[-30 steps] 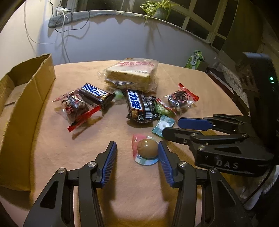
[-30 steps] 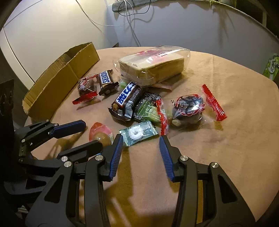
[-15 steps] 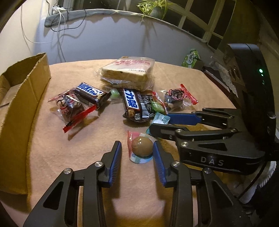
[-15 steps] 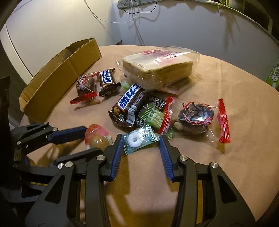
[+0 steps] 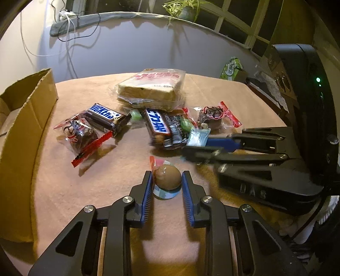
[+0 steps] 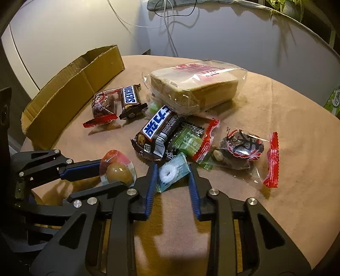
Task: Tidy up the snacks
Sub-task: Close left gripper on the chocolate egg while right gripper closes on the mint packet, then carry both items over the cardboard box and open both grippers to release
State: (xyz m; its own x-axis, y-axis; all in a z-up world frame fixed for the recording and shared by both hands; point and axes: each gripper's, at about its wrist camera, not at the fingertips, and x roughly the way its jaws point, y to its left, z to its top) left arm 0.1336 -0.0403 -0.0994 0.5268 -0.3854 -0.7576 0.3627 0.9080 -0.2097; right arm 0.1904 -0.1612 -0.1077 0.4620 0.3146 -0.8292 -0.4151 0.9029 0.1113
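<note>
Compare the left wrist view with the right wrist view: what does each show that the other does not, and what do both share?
Only the left wrist view shows the window frames behind the plant.

Only the right wrist view shows the mint's ring shape inside its teal wrapper.

Both show the cardboard box, bread pack, and both grippers closed on snacks: left gripper on the packed egg, right gripper on the mint.

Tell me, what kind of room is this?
Probably a home living or dining room: a cloth-covered table strewn with snacks, a potted plant on a ledge by paned windows, and charger cables trailing down the wall.
</note>
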